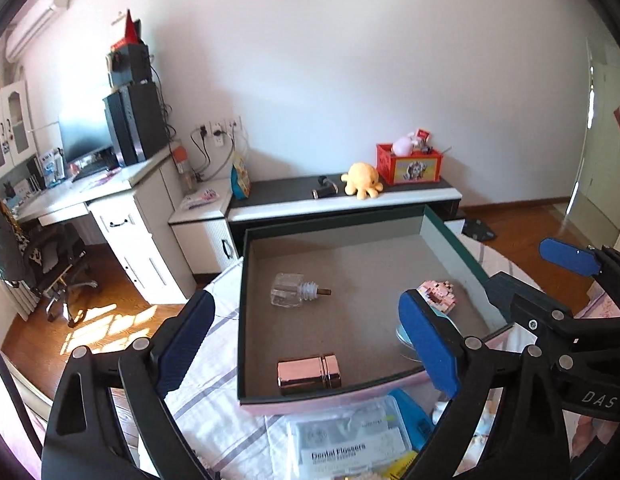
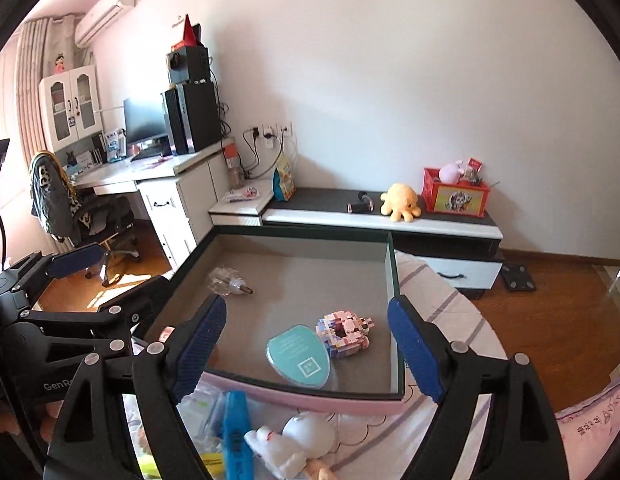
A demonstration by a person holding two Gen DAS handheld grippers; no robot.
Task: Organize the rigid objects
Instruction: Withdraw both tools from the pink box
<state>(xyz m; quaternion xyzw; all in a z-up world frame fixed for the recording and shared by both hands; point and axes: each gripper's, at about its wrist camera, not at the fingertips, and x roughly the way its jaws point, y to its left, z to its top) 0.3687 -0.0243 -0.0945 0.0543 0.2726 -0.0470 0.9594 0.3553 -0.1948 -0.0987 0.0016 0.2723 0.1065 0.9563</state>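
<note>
Blue plastic marker-shaped tube [image 2: 235, 432] lies on the striped bedsheet [image 2: 450, 300] just outside the near pink edge of the shallow dark-rimmed cardboard tray [image 2: 392, 280], and that is likely your next pick. From the right gripper [image 2: 310, 350] it sits at about 7 o'clock, close under the left finger, long axis running 12 to 6, nearly in line with your fingers. You would judge a wrist turn is needed so the pads cross it, not run along it. Both pairs of tongs stand wide apart and hold nothing.

Right hand is nearer to the tube and to the white plastic animal figure [image 2: 294, 438] just beside it at 5 o'clock. The left gripper [image 1: 306, 342] has the clear plastic box of dental flossers [image 1: 346, 440] at its 6 o'clock, nearest of the loose items to it.

Already in the tray:
- clear glass bottle with a threaded neck [image 1: 288, 290], far left, lying on its side
- rose-gold metal case [image 1: 309, 374], near left
- pink block-built figure [image 2: 344, 332], near right
- teal round-cornered lidded container [image 2: 300, 354], touching the figure at its 7 o'clock

Tray floor at centre is bare, so a drop there looks safe.
</note>
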